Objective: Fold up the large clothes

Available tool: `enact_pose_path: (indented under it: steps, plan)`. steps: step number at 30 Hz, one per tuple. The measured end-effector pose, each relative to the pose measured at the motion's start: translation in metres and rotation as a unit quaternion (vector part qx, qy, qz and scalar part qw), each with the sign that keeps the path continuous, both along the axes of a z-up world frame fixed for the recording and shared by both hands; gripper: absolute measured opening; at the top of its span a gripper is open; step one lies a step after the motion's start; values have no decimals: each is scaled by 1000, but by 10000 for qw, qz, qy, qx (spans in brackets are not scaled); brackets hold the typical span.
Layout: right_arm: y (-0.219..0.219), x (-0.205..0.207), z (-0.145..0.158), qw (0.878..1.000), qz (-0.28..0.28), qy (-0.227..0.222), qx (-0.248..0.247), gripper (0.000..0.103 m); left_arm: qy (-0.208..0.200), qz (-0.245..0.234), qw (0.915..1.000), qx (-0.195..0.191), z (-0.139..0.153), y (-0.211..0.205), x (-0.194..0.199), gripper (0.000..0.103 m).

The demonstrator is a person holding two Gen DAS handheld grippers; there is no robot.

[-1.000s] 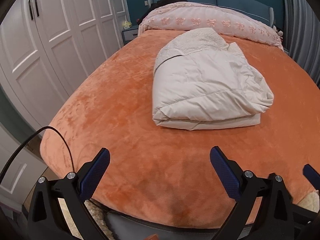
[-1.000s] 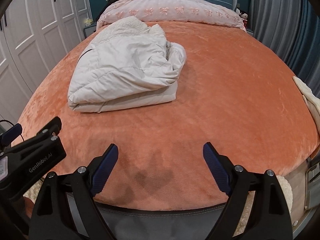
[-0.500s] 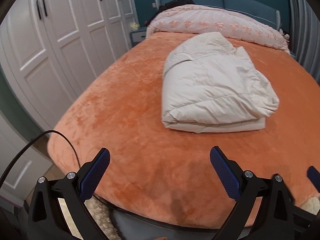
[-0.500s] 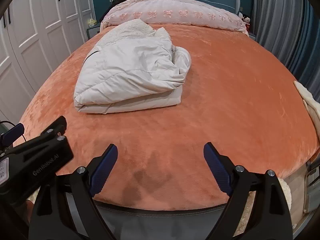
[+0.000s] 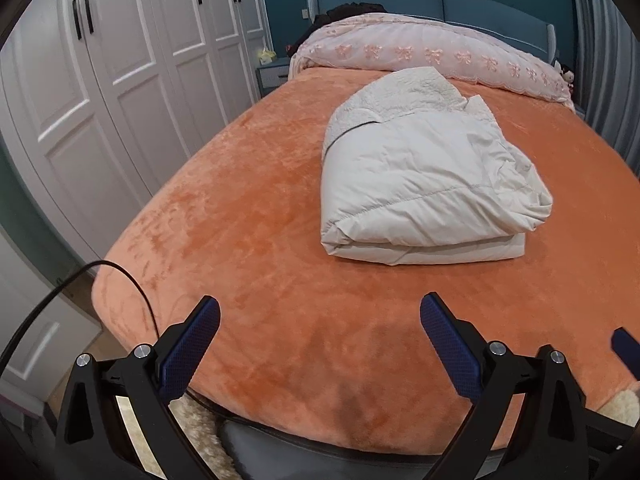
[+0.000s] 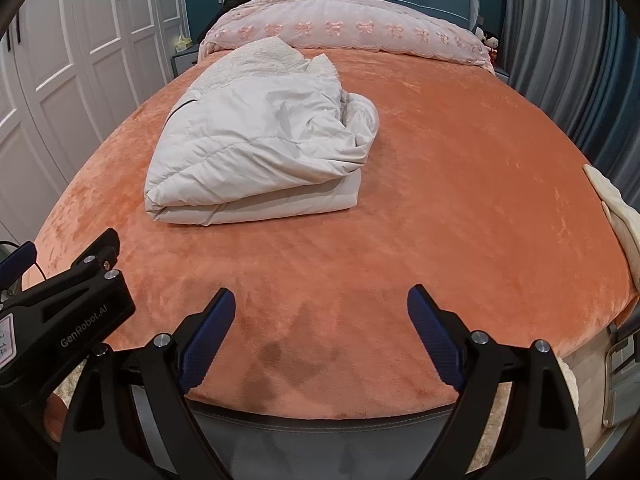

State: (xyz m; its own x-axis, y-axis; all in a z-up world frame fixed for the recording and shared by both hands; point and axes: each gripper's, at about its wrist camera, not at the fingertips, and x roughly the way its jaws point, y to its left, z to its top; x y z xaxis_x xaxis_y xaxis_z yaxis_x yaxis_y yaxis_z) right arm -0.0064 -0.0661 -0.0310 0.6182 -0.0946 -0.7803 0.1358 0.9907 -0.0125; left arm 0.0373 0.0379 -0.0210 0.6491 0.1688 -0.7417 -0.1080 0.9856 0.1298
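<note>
Bed [image 5: 256,240]: covered by an orange plush blanket across its whole top; a blue headboard [image 5: 492,8] is seen at the far end.
Wardrobe [image 5: 120,80]: white panelled doors with dark handles are ranged along the left side of the bed.
Curtain [image 6: 568,48]: grey-blue, hung along the right side.
Pink quilt [image 5: 432,54]: laid in a long roll across the head of the bed, embroidered with bows.
White padded garment [image 5: 424,184]: found folded into a thick bundle on the blanket, left of the bed's centre, its fleece lining turned up at the far end, just short of the pink quilt.
Left gripper [image 5: 320,344]: held above the foot edge of the bed, jaws spread wide, nothing between them, well apart from the garment.
Right gripper [image 6: 320,336]: held likewise at the foot edge, jaws spread wide and empty.
Cable [image 5: 120,276]: black, looped at the left gripper's side.
</note>
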Motion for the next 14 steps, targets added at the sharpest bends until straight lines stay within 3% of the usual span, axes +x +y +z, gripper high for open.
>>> enact_pose_path:
  steps: [14]
  plan:
    - [-1,-2,3,10000,-81,-55,5,86,35,86,9999,93,1,3,1,98]
